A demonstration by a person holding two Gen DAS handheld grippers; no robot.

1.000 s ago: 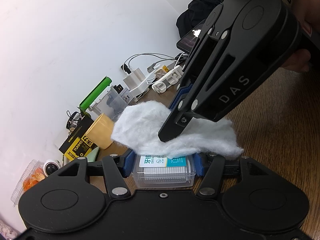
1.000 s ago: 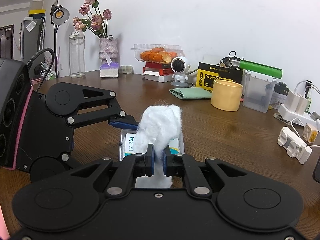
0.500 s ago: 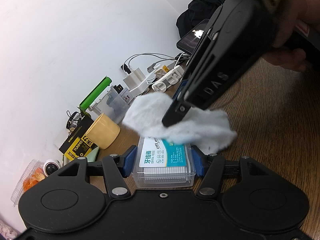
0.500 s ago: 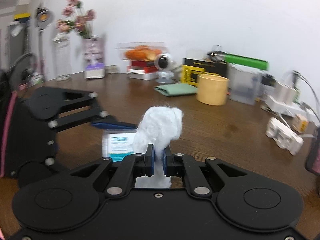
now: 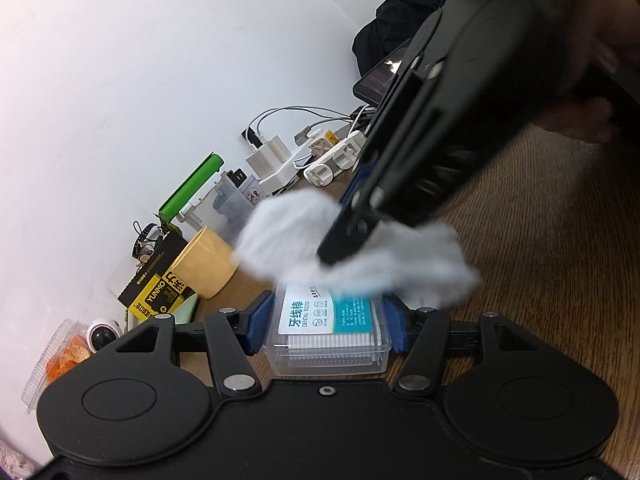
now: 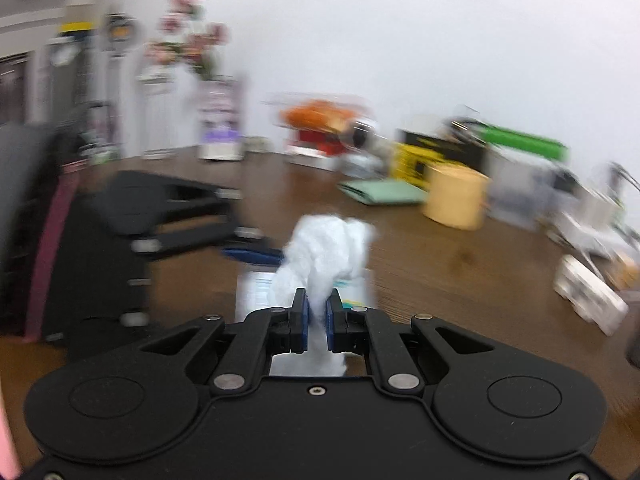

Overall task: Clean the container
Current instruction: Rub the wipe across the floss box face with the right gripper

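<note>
White cloth (image 5: 360, 248), clear box (image 5: 328, 344)

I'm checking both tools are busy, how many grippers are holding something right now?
2. The left gripper clamps the clear dental floss box on the table; the right gripper pinches the white cotton wad over the box's lid.

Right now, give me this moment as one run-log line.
left gripper: shut on floss box | right gripper: shut on white cloth | cloth on box lid, wiping | table

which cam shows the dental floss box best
The left wrist view: the dental floss box sits sharp and close between the left claw, its label readable. The right wrist view is blurred, with white cloth covering most of it.
</note>
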